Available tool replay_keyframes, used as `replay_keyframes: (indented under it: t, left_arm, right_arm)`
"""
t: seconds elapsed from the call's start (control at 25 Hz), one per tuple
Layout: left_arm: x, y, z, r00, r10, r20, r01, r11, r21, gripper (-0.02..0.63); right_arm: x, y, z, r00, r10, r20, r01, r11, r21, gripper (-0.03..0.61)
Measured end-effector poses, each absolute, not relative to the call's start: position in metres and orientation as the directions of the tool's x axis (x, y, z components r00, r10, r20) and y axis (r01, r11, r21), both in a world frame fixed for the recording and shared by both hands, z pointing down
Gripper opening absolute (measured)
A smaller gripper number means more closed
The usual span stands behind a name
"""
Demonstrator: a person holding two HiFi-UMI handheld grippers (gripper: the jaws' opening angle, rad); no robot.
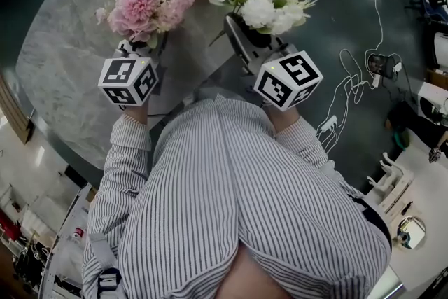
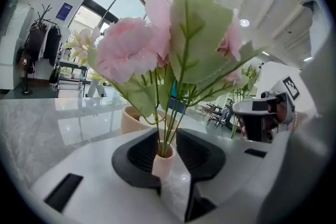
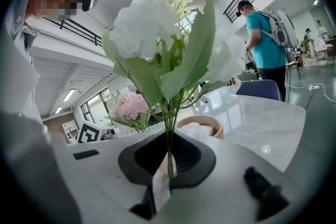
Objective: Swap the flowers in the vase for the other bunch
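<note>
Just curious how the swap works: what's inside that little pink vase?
Green stems of the pink flowers stand in the mouth of the vase. Their lower ends and any water are hidden by its wall and the left gripper beside it.

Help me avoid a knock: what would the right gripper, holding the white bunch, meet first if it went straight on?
Most likely the bowl on the table, almost dead ahead of the right gripper, though depth is unclear. The white bunch is clamped in its jaws.
</note>
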State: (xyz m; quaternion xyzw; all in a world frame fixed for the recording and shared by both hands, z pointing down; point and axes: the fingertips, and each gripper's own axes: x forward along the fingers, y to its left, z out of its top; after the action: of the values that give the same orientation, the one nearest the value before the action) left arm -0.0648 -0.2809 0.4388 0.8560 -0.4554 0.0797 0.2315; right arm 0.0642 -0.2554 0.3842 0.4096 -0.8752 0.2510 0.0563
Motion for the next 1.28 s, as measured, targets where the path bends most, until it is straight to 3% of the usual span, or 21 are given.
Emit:
replay_keyframes:
  t: [0.6, 1.28]
  left_arm:
    - [-0.067, -0.284, 0.442, 0.545, -0.758, 0.357, -0.834, -0.451, 0.317, 0.216]
    - [-0.086, -0.252, 0.408, 0.518, -0.805, 0.289, -0.847, -0.436, 0.304, 0.222]
  right_arm:
    - [0.063, -0.255, 0.383, -0.668, -0.684, 0.294, -0.736, 0.547, -0.399, 0.023]
    - [0.052, -0.246, 0.352, -0.701, -0.681, 0.21, -0.702, 0.61, -0.367, 0.023]
